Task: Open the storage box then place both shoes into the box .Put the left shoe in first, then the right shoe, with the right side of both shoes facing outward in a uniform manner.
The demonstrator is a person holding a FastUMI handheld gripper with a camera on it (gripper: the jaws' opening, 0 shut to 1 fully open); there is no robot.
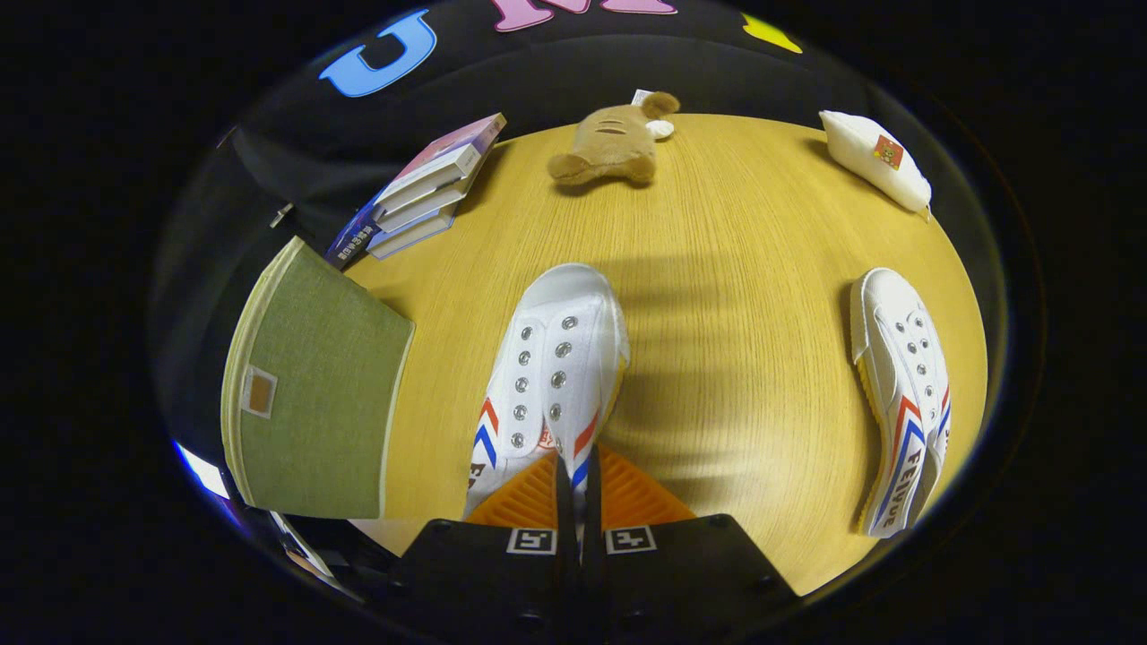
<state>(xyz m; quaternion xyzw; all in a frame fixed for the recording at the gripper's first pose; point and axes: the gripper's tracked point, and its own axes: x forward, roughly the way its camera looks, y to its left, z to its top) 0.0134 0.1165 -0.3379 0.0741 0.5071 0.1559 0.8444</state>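
Gripper (578, 484) clamped on white sneaker's (551, 367) collar at lower centre; second sneaker (901, 394) right, green storage box (314, 394) left.

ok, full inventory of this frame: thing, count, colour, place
held shoe: 1, white with red and blue stripes, between the fingers, toe pointing away
second shoe: 1, same colours, on the table right of the fingers
storage box: 1, green fabric, left of the held shoe, at the table's edge
books: a small stack, beyond the box
plush toy: 1, brown, far side of the table
pouch: 1, white, far right
table: 1, light wood
gripper: 1, fingers closed on the held shoe's side wall
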